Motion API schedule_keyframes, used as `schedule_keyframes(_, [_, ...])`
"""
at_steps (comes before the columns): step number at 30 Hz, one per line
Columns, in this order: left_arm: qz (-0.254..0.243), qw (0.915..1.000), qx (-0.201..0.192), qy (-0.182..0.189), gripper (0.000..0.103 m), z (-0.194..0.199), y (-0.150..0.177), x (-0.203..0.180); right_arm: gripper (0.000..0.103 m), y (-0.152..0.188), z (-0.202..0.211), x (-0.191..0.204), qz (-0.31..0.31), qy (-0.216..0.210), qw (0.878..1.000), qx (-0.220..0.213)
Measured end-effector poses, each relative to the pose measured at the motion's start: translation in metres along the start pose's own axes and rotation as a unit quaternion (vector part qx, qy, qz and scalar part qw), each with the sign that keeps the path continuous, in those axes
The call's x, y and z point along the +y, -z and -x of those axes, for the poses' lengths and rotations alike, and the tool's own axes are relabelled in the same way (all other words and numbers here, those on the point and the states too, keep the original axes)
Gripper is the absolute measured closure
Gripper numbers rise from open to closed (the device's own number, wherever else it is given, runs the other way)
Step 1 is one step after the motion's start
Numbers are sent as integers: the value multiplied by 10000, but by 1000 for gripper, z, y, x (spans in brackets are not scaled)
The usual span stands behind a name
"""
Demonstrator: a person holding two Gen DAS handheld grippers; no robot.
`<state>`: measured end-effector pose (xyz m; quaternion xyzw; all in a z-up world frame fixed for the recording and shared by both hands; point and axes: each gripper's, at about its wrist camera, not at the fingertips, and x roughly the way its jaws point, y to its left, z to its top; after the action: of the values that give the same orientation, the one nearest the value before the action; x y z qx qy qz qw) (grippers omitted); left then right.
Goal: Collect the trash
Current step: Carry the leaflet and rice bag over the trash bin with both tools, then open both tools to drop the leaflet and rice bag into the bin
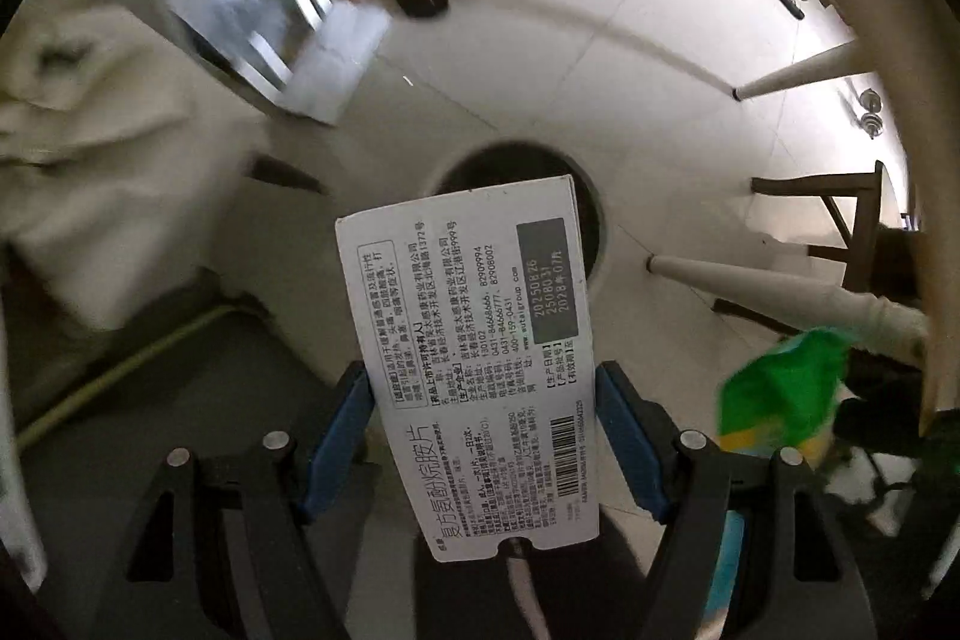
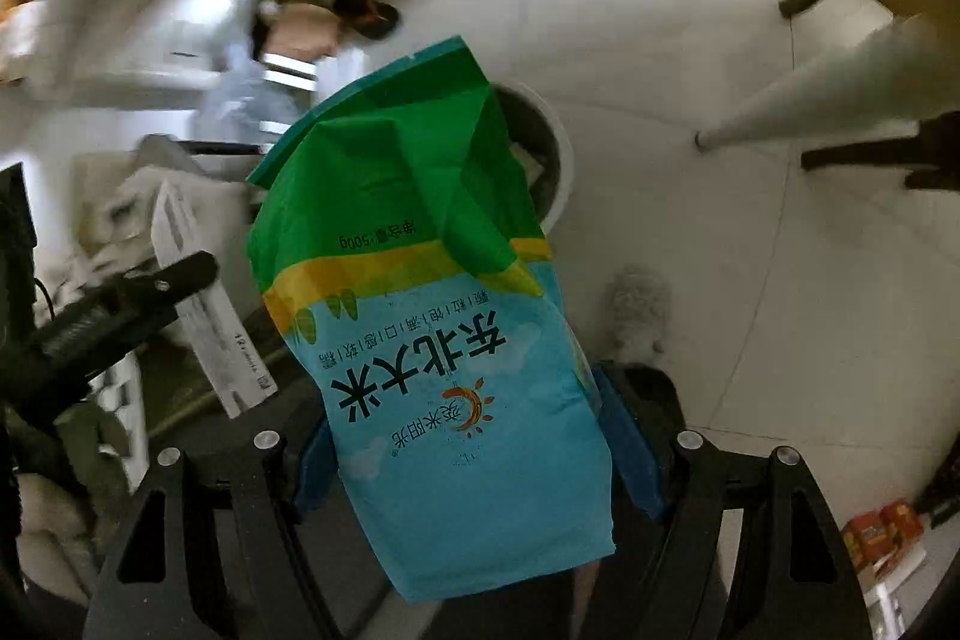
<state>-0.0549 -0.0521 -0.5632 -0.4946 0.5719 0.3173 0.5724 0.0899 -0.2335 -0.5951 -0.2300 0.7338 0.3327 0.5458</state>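
Left wrist view — left gripper (image 1: 483, 412) clamps medicine box (image 1: 468, 364) above bin (image 1: 591, 208).

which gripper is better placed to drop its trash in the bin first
Left, probably. The left gripper holds the medicine box with its far end already overlapping the trash bin opening. The right gripper's rice bag covers most of the bin.
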Motion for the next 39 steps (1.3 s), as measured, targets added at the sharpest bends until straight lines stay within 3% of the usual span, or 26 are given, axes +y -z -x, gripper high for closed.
schedule_keyframes(3, [108,9986,360,380,30,-64,-31,7,25,-27,-70,-15,-177,-23,9997,159])
schedule_keyframes(7, [217,9946,673,756,24,-129,-65,16,25,-60,-129,-31,-293,-70,9993,214])
schedule_keyframes(9, [346,9933,703,848,5,-146,-74,22,23,-77,-155,-36,-329,-108,9991,227])
schedule_keyframes(13, [452,9961,491,570,4,-151,-78,38,16,-103,-184,-39,-318,-223,9991,182])
schedule_keyframes(15, [409,9985,253,264,4,-145,-73,44,0,-112,-190,-36,-253,-332,9989,214])
schedule_keyframes(18, [211,9984,-218,-467,4,-132,-53,44,0,-114,-182,-30,-54,-156,9999,48])
schedule_keyframes(21, [149,9944,-450,-941,4,-122,-34,46,0,-110,-173,-22,188,93,9998,-62])
schedule_keyframes(30, [84,9916,-520,-1183,4,-87,9,30,0,-84,-119,2,878,1218,9869,-597])
schedule_keyframes(39, [-90,9901,-681,-1226,4,-41,28,13,0,-54,-55,17,1072,1363,9808,-890])
